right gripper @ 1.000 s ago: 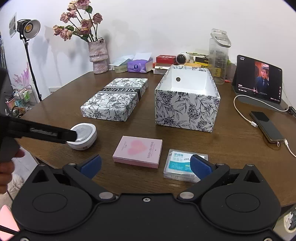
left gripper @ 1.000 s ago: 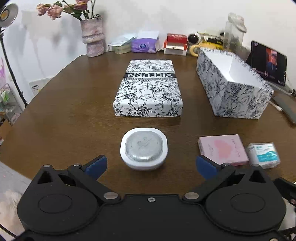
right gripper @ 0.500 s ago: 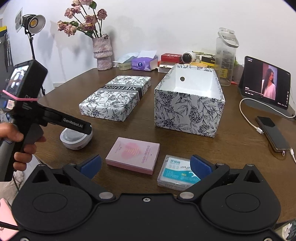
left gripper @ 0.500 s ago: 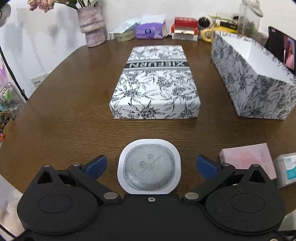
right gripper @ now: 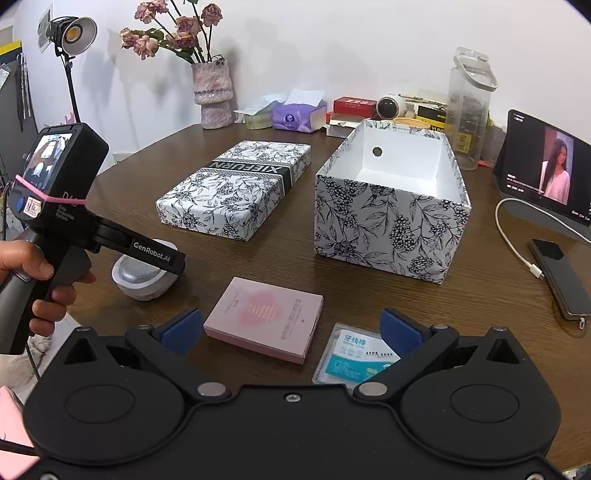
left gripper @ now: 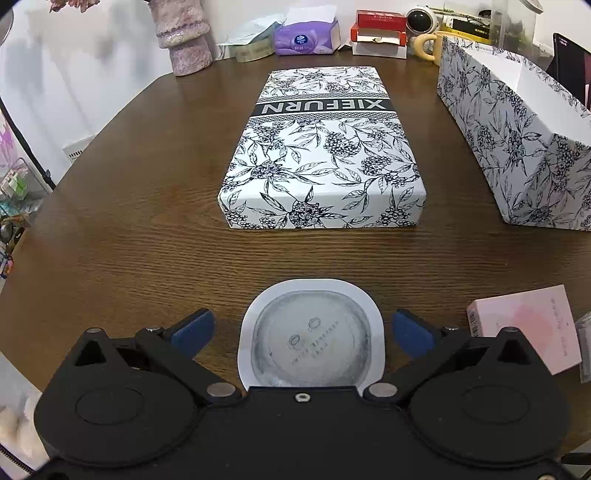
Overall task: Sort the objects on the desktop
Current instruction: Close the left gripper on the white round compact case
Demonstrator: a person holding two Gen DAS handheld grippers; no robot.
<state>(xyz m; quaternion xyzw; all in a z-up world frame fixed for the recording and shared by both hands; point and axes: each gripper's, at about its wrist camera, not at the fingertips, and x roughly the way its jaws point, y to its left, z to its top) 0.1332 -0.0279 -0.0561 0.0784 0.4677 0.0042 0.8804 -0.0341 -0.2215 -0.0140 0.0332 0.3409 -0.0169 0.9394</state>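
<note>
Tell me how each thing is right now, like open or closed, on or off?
left gripper: open, fingers either side of the white container, not touching.
right gripper: open, holding nothing.
white container: lid on, resting on the table.
open floral box: open, looks empty.
floral lid: lying flat beside the box.
pink box: closed, flat.
floss pack: flat on the table.
tablet: on.
lamp: lit.

1. your left gripper [left gripper: 302, 333] sits low in the frame, blue pads [left gripper: 195, 331] spread, not touching the white round-cornered case [left gripper: 311, 332] between them.
2. the patterned box lid [left gripper: 321, 147] lies at centre.
3. the open patterned box [left gripper: 524, 147] stands at the right edge.
4. a pink box [left gripper: 524, 326] lies lower right.
</note>
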